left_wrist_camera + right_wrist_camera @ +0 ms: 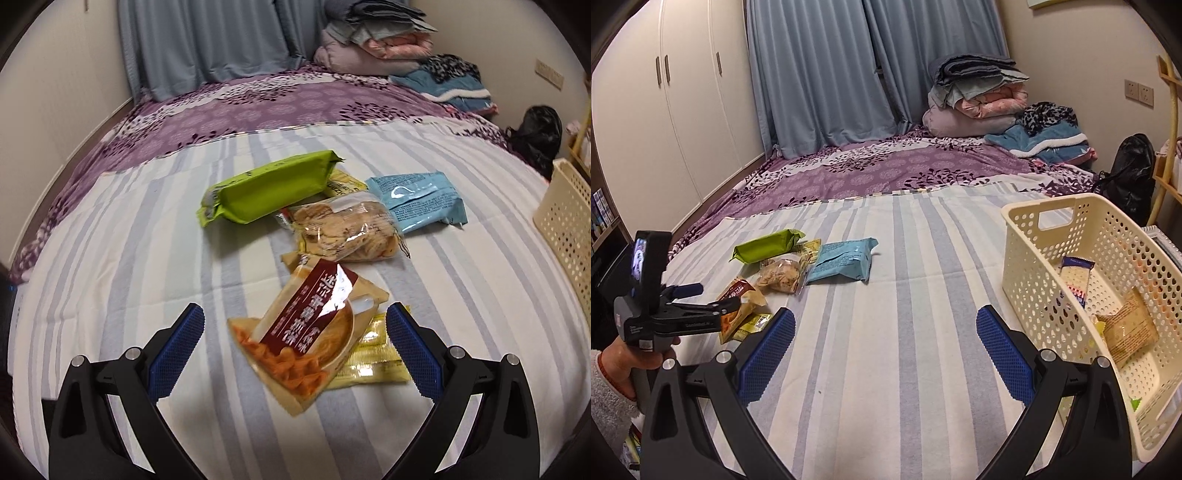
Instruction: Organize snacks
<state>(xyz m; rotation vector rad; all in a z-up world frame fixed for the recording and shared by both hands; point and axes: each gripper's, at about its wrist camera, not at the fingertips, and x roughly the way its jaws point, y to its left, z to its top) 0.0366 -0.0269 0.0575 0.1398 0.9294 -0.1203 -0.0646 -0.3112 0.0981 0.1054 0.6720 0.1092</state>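
Snack packs lie on a striped bed sheet. In the left wrist view my left gripper [295, 325] is open, its blue pads on either side of a tan pack with a red label [310, 328] that lies over a yellow pack [373, 360]. Farther off are a clear bag of biscuits [347, 229], a green pack [269, 188] and a light blue pack [417, 201]. In the right wrist view my right gripper [885, 328] is open over bare sheet, left of a cream perforated basket [1052, 295] that holds a few packs [1126, 325]. The left gripper [701, 299] shows at the left.
Folded bedding [979, 96] and a blue blanket [1045, 140] sit at the far end of the bed. A black bag [1130, 170] stands beyond the basket. White wardrobe doors [665, 122] and blue curtains [827, 74] line the walls. A hand [628, 365] holds the left gripper.
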